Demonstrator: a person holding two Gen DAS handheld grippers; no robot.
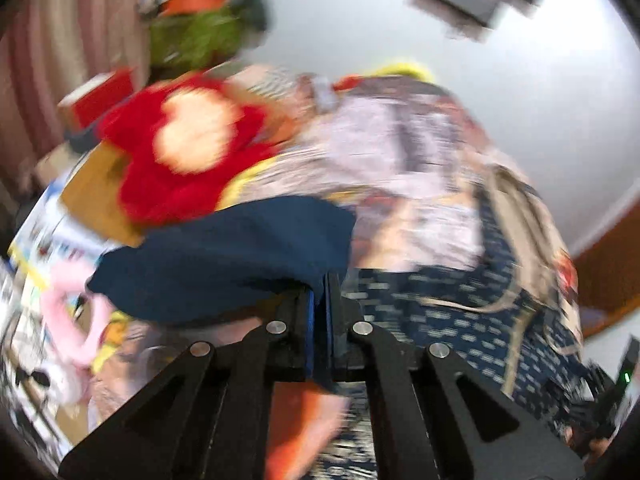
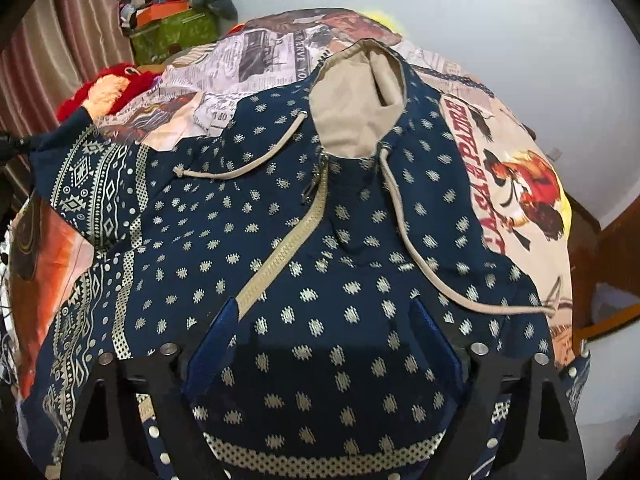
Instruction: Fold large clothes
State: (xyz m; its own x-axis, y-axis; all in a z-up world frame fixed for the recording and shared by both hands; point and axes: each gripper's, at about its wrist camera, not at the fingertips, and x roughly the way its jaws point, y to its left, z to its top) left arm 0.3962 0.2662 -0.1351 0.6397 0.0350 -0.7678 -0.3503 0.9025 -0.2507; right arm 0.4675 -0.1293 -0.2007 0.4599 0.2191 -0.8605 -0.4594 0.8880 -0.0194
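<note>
My left tongs (image 1: 320, 296) are clamping a soft, floppy navy sleeve (image 1: 224, 256) while my right tongs (image 2: 328, 320) are hanging apart over the light, limp hooded jacket (image 2: 320, 240) lying beneath them on the bed, best pinched at seams.

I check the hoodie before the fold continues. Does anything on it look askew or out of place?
Yes. The zipper on the navy hoodie runs diagonally instead of straight, and the two beige drawstrings sprawl unevenly across the chest. The left gripper is shut on plain navy cloth, lifted above the bed.
</note>
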